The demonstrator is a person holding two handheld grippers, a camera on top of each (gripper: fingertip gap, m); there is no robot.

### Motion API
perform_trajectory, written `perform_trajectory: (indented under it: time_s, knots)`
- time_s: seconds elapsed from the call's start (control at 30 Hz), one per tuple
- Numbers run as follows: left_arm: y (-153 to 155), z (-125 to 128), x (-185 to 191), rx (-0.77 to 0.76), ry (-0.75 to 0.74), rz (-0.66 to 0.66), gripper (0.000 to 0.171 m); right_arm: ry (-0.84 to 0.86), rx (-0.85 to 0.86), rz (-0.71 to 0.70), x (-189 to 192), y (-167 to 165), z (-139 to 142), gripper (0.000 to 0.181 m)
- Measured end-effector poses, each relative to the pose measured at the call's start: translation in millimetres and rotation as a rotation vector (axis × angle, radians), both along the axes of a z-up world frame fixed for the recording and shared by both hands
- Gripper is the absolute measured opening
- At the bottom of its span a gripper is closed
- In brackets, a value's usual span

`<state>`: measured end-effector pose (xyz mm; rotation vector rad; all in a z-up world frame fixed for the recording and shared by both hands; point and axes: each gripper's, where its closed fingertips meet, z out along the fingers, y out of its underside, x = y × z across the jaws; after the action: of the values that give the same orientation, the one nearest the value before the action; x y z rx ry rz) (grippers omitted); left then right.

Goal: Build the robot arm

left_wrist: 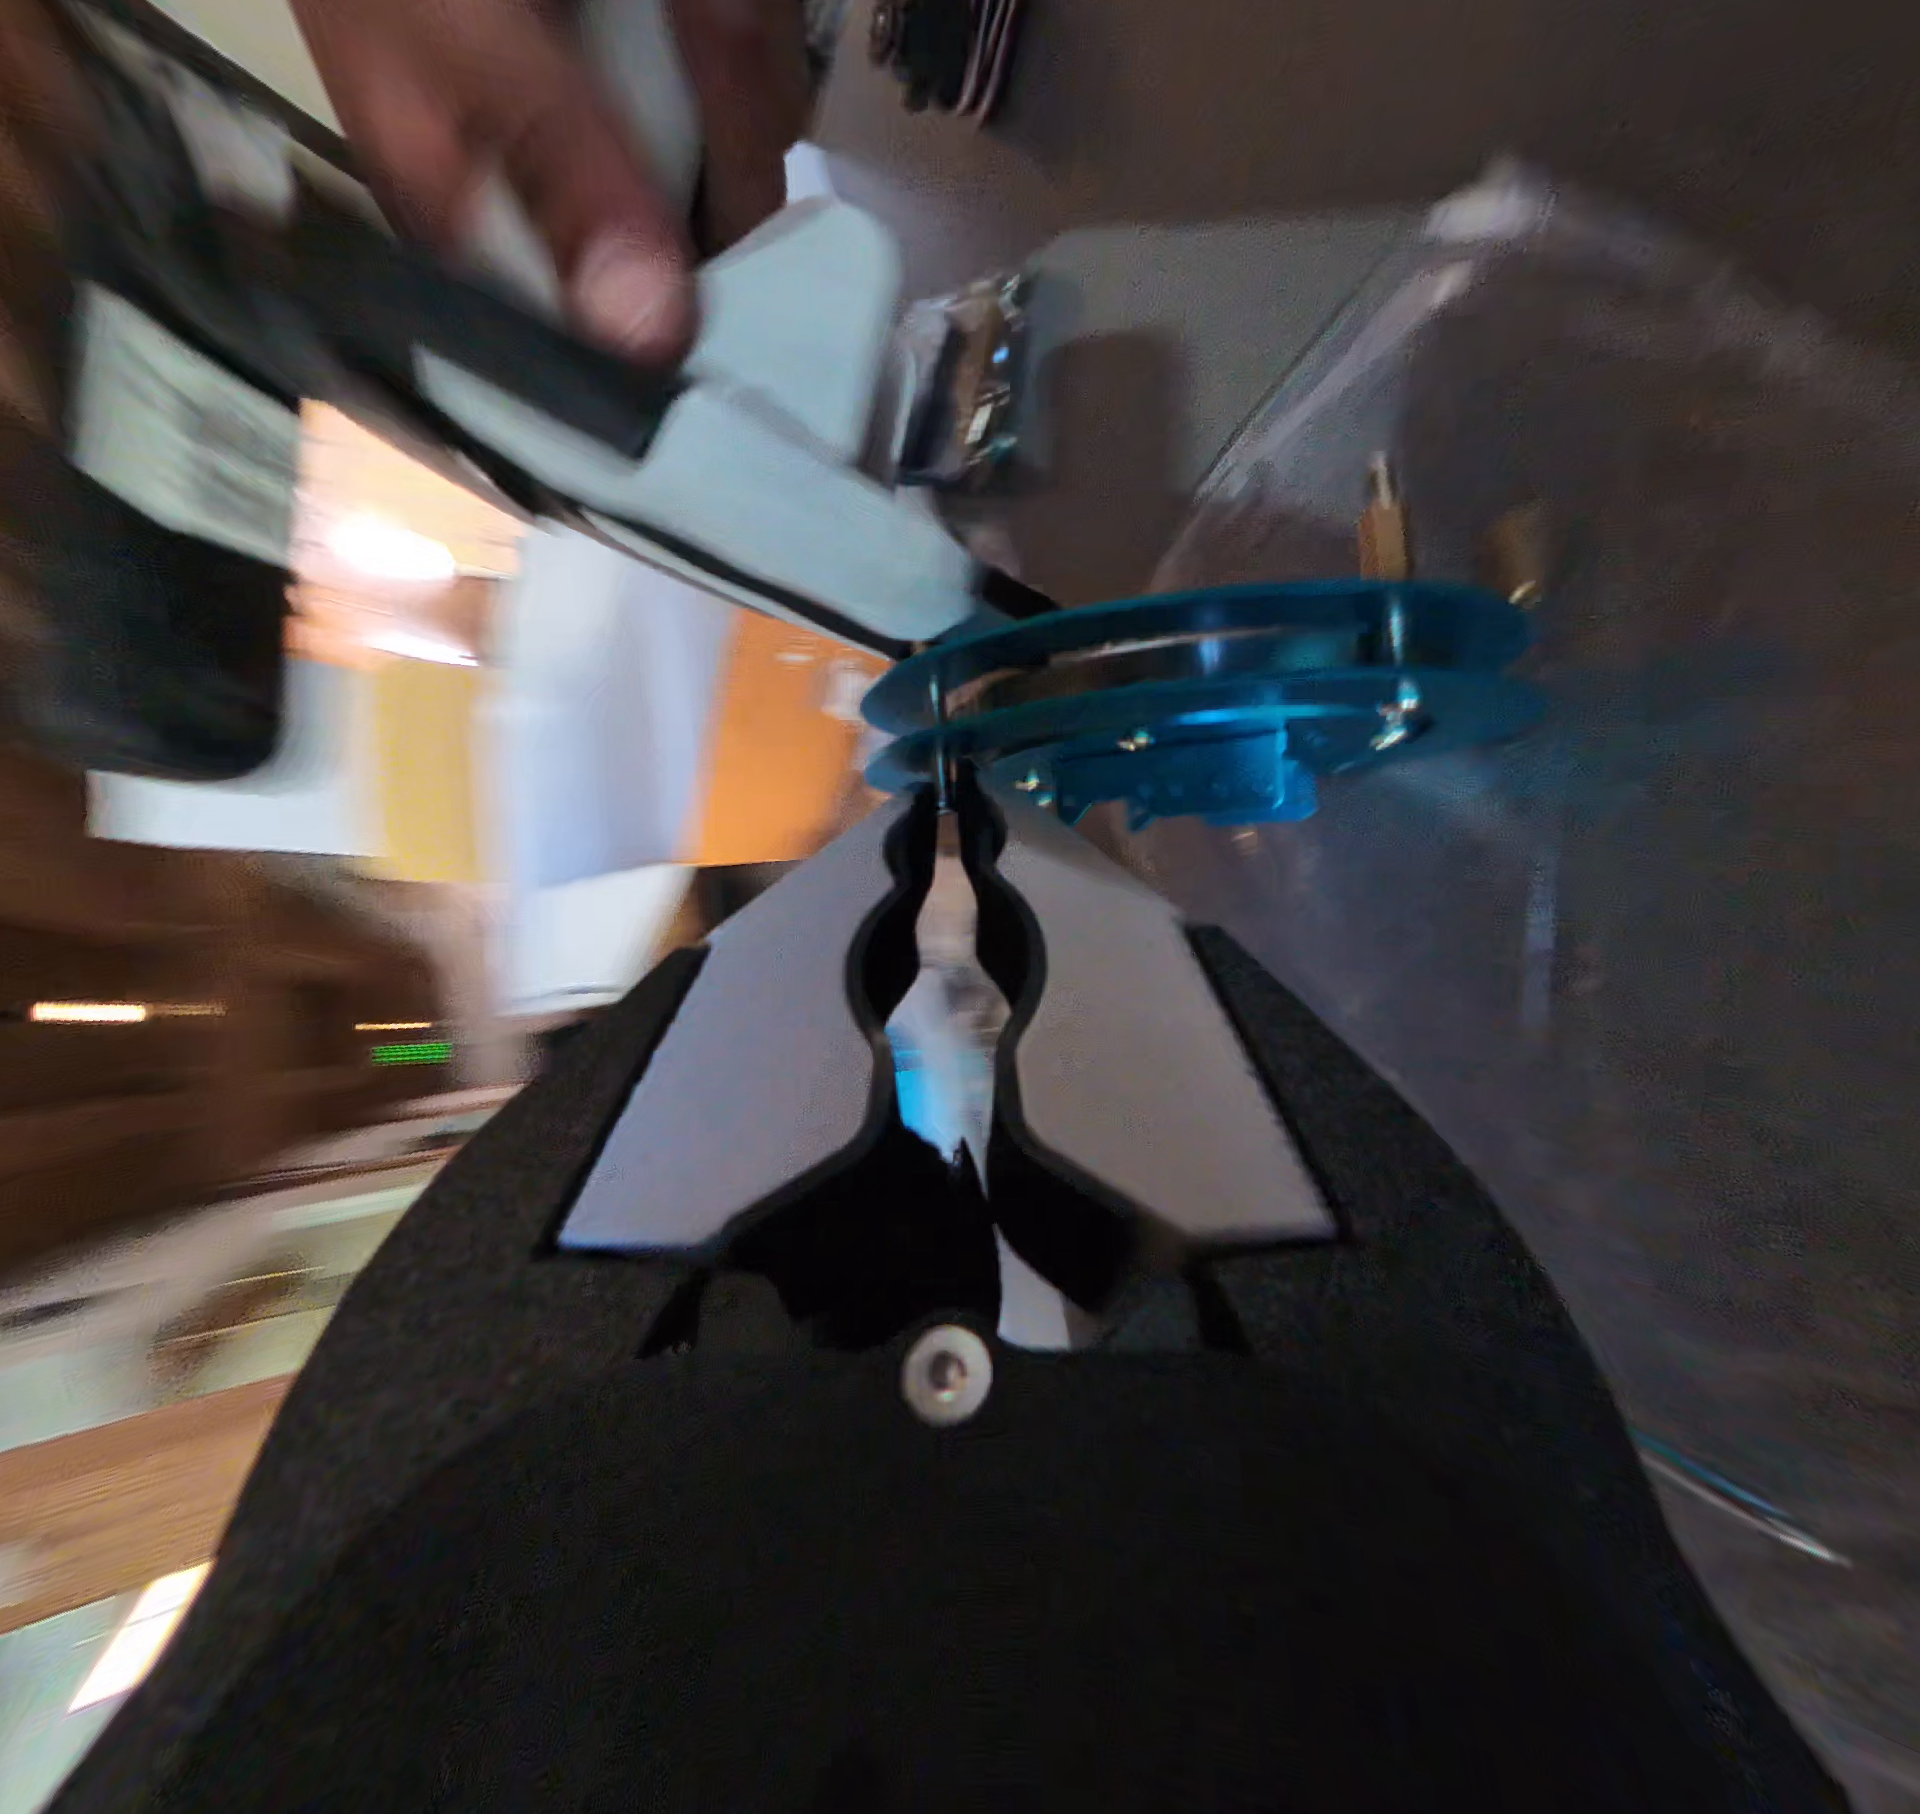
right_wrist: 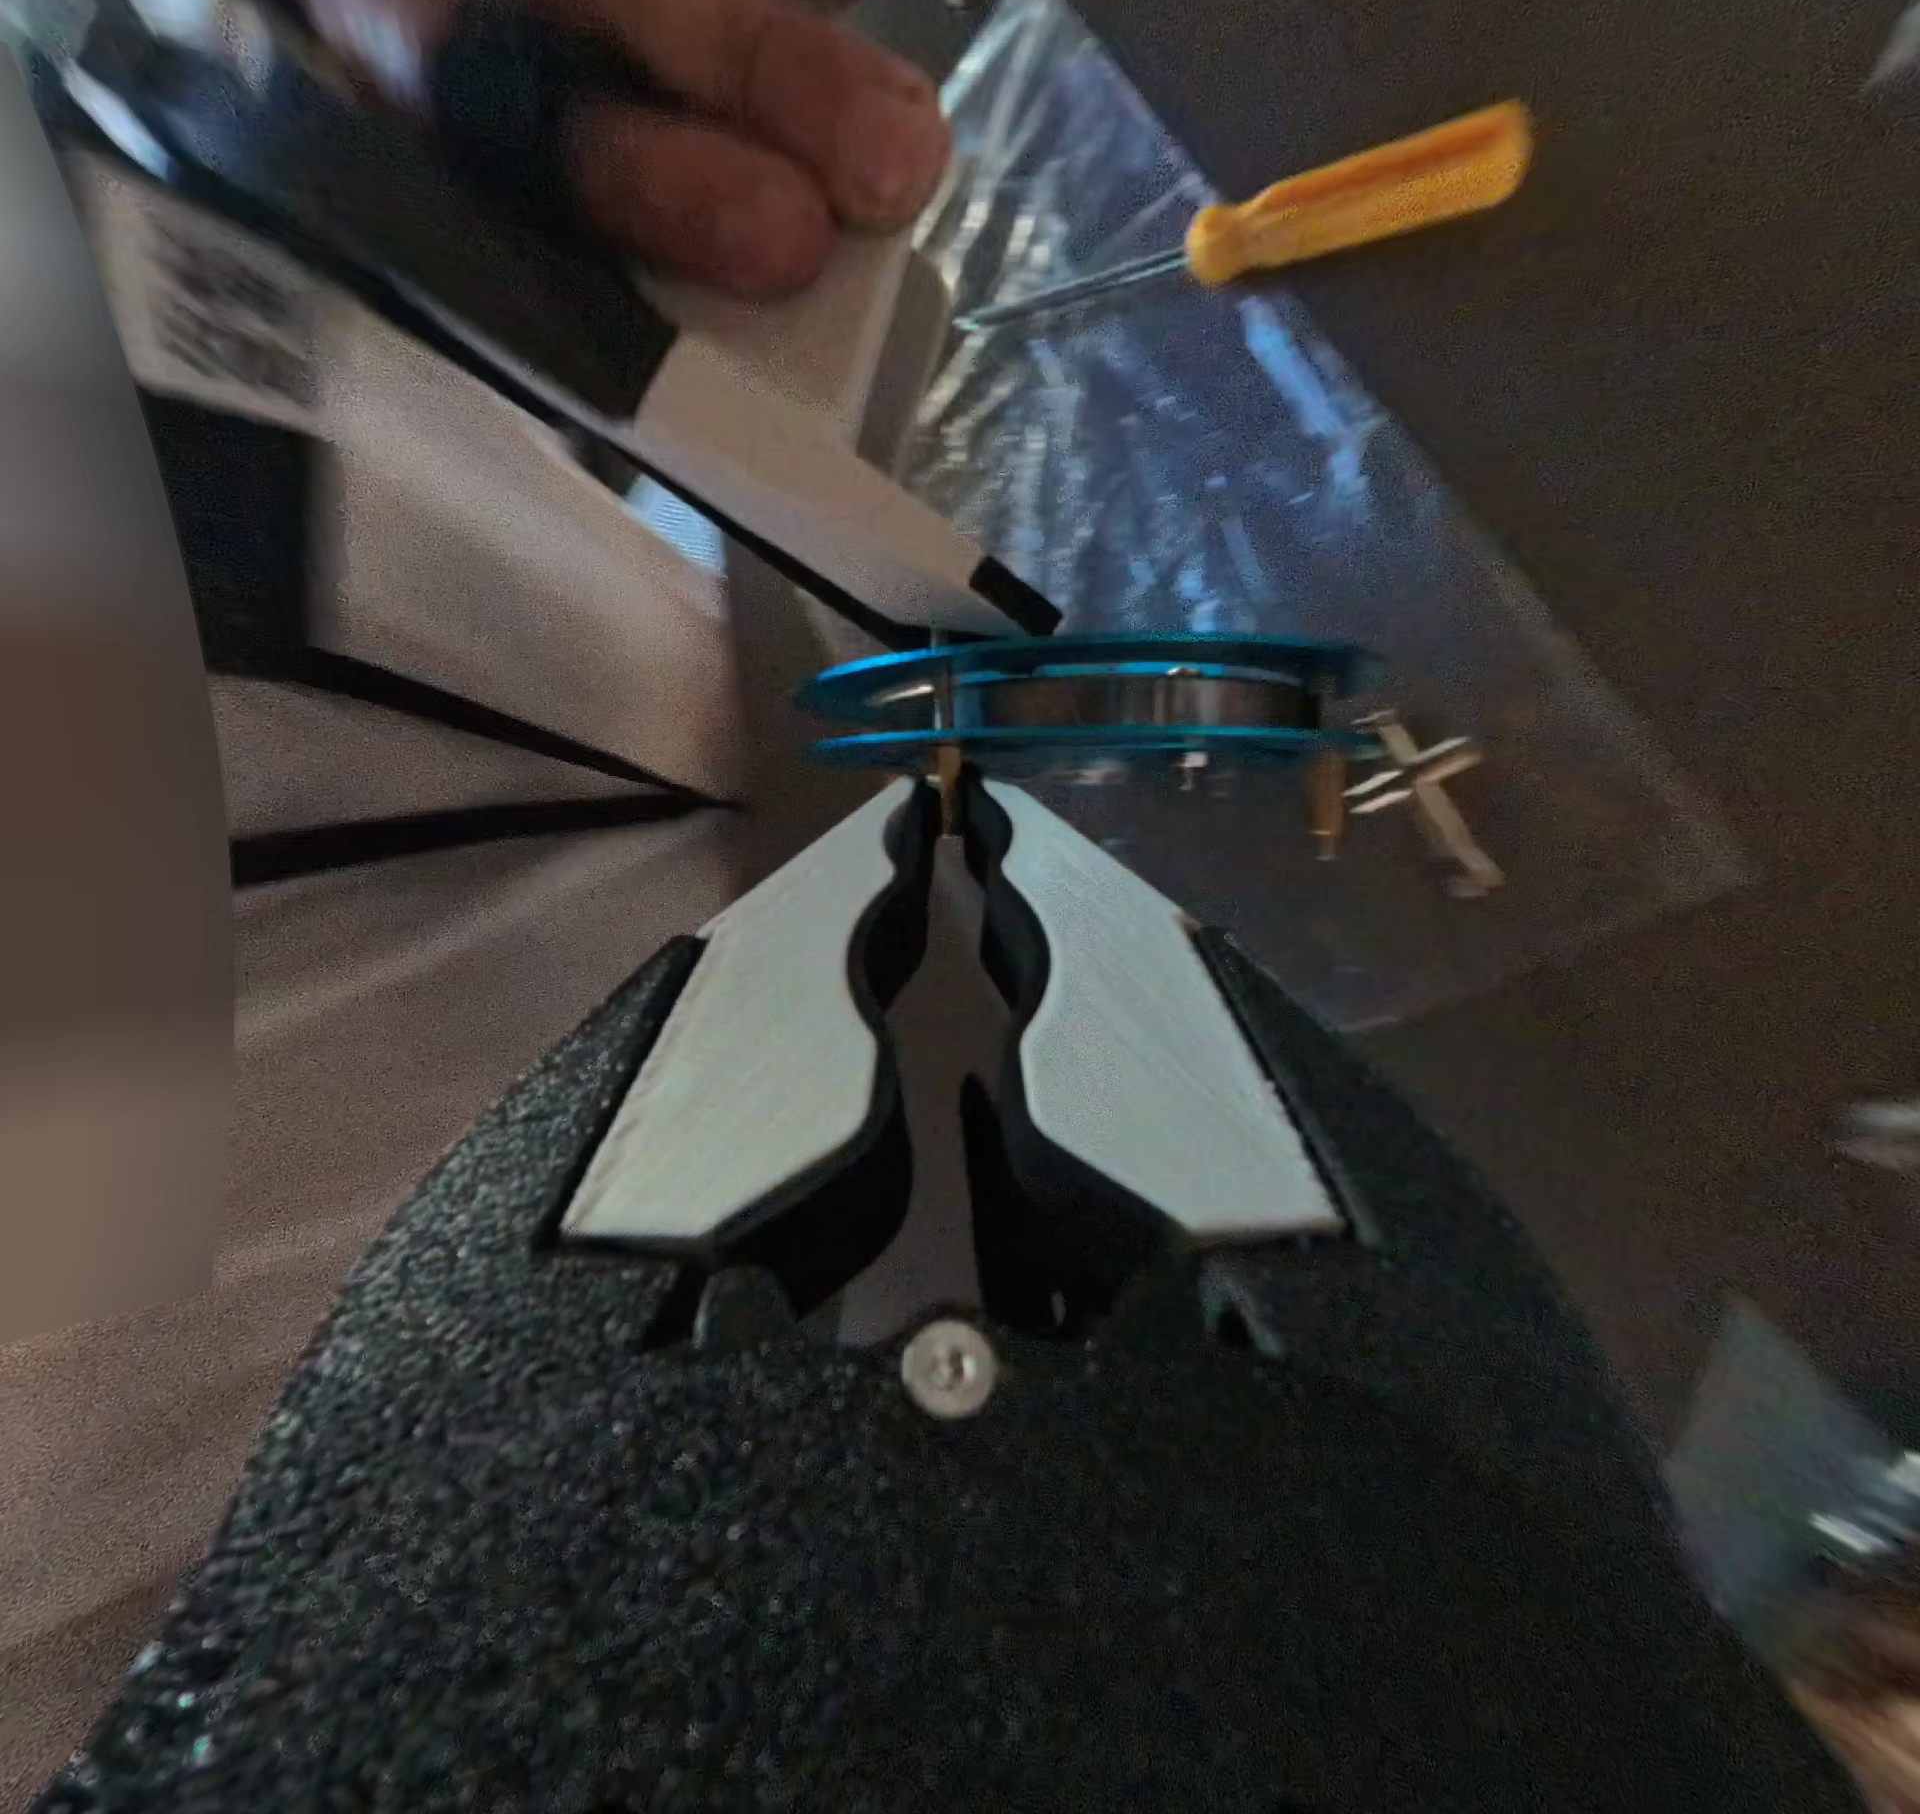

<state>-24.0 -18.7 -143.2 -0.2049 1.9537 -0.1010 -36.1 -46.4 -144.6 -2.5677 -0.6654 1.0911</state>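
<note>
A blue two-disc metal assembly (left_wrist: 1195, 715) with a silver ring between the discs is held in the air, edge-on in both views. My left gripper (left_wrist: 951, 814) is shut on a small screw end at the assembly's rim. My right gripper (right_wrist: 948, 808) is shut on a brass standoff (right_wrist: 948, 788) on the other face of the same assembly (right_wrist: 1091, 658). Each view shows the other gripper coming from the upper left with a hand on it: the right gripper (left_wrist: 966, 611) and the left gripper (right_wrist: 1013, 606), tips at the rim.
A yellow-handled screwdriver (right_wrist: 1361, 190) lies on a clear plastic bag (right_wrist: 1195, 476) on the dark table (right_wrist: 1714, 414). A small silver cross-shaped tool (right_wrist: 1423, 798) lies beside the assembly. Another clear bag (left_wrist: 1558, 414) and a small parts packet (left_wrist: 966, 372) lie behind.
</note>
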Motion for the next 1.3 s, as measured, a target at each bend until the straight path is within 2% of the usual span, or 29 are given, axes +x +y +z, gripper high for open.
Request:
perform_trajectory:
  time_s: [0.07,0.1,0.17,0.23,0.33,0.4,0.47,0.53,0.57,0.6,0.67,0.73,0.8,0.83,0.87,0.9,0.97,1.0,1.07,1.17,1.23,1.3]
  knots:
    - [2.2,2.1,0.6,0.24,-0.173,-0.006,0.003,0.306,-0.242,-0.07,-5.7,-2.6,7.6,0.003]
    - [2.0,2.1,0.6,0.242,-0.192,-0.003,0.003,0.401,-0.315,-0.087,-7.3,-3.4,10.3,0.003]
    - [1.4,0.4,1.4,0.067,-0.124,0.018,0.002,0.401,-0.284,-0.064,-7.3,-4.5,9.2,0.003]
    - [3.5,0.1,3.3,-0.157,-0.022,0.051,0.003,0.25,-0.109,-0.033,-5.4,-0.4,4.8,0.003]
    - [2.8,-1.3,3.5,-0.594,0.237,0.106,0.003,-0.119,0.273,0.048,3.6,10.3,-0.1,0.007]
    - [4.8,-1.1,4.9,-0.77,0.354,0.127,0.003,-0.374,0.475,0.118,9.5,15.8,-1.5,0.012]
    - [3.4,-1.0,4.4,-0.832,0.423,0.128,0.003,-0.593,0.615,0.189,15.6,20.2,-3.8,0.007]
    - [5.6,-1.3,6.8,-0.72,0.37,0.118,0.003,-0.708,0.669,0.219,20.2,23.5,-4.0,0.007]
    - [7.5,-1.1,8.7,-0.579,0.294,0.102,0.003,-0.7,0.633,0.204,21.4,23.2,-4.5,0.006]
    - [9.7,-0.2,10.5,-0.387,0.19,0.084,0.003,-0.611,0.532,0.155,19.6,20.5,-4.5,0.005]
    - [9.5,5.9,12.7,0.039,-0.073,0.036,0.002,-0.305,0.247,0.024,14.2,13.4,-2.9,0.003]
    - [7.5,11.4,11.9,0.318,-0.265,0.018,0.001,0.12,-0.089,-0.088,2.8,5.1,4.8,0.002]
    - [13.4,14.2,14.6,0.405,-0.34,0.04,0.001,0.472,-0.332,-0.206,2.1,10.6,10.3,0.003]
    - [14.5,14.2,15.9,0.376,-0.331,0.049,0.001,0.558,-0.385,-0.206,2.2,10.7,11.4,0.003]
    - [15.0,13.0,16.6,0.306,-0.296,0.065,0.002,0.576,-0.374,-0.202,3.0,12.0,11.4,0.004]
    - [15.7,11.4,16.6,0.226,-0.257,0.075,0.002,0.537,-0.307,-0.197,3.8,13.8,11.0,0.004]
    - [14.3,9.0,15.6,0.056,-0.177,0.074,0.003,0.354,-0.11,-0.127,1.9,11.6,8.9,0.005]
    - [12.9,8.4,14.8,-0.031,-0.131,0.08,0.003,0.252,-0.019,-0.089,0.8,9.8,7.8,0.011]
    - [12.8,6.4,14.1,-0.175,-0.026,0.094,0.003,0.006,0.201,-0.017,2.7,10.8,4.1,0.021]
    - [9.5,3.6,12.4,-0.354,0.104,0.091,0.003,-0.4,0.498,0.086,15.6,19.5,0.9,0.017]
    - [7.6,2.3,11.5,-0.424,0.173,0.1,0.003,-0.606,0.613,0.148,23.0,24.0,-1.7,0.015]
    - [4.1,1.4,9.2,-0.506,0.258,0.115,0.003,-0.694,0.643,0.197,21.9,23.7,-6.0,0.009]
